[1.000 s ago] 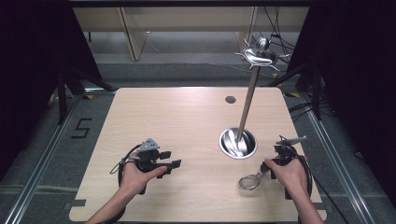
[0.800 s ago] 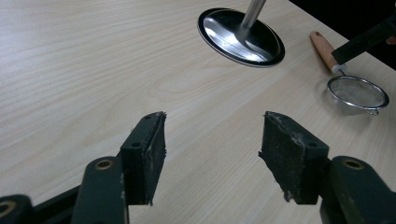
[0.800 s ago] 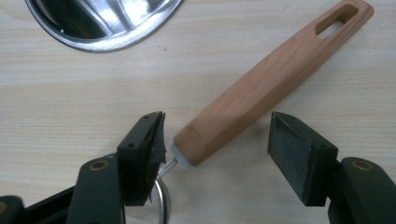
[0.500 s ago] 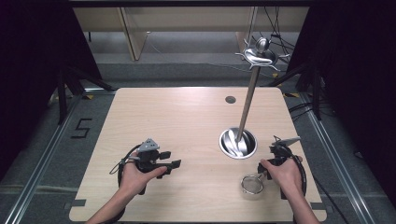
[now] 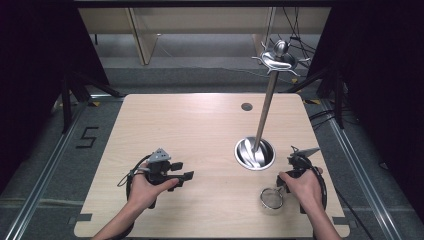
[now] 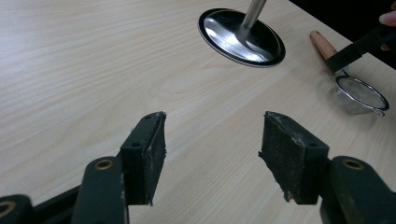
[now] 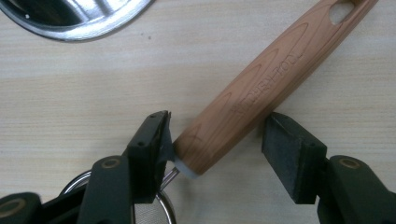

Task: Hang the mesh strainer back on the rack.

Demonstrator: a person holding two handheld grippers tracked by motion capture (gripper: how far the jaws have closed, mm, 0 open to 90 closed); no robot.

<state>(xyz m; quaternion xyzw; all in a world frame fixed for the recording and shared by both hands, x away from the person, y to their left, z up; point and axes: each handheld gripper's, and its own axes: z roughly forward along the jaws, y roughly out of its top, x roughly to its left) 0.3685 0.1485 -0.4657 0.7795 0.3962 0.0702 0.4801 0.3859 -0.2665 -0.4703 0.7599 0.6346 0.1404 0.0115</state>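
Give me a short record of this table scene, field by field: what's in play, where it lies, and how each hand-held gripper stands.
item: small mesh strainer with wooden handle, lying flat on the table
right hand-held gripper: jaws astride the handle, just been closing, near pad touching, far pad beside it, no firm grip yet
left hand-held gripper: open, nothing between the jaws, low over bare wood
nearby: steel stand on round base, beyond the strainer
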